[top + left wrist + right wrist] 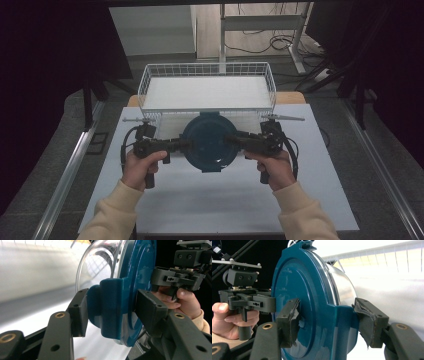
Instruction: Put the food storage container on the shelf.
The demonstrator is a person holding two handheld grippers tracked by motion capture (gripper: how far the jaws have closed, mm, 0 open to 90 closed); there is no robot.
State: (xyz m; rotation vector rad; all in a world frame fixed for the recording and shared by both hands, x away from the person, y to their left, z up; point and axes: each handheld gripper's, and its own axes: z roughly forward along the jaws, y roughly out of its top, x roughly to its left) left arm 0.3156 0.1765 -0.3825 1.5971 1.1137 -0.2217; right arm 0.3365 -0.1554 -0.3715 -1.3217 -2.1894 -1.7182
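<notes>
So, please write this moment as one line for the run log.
object: round container with blue lid | left gripper: shut on left lid clip | right gripper: shut on right lid clip | wire basket: behind container

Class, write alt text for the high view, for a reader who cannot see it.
A person holds a round blue-lidded container between two tongs, the left tongs and right tongs each clamped on a side clasp of its lid. It hangs above a white table, just in front of a white wire basket.
</notes>
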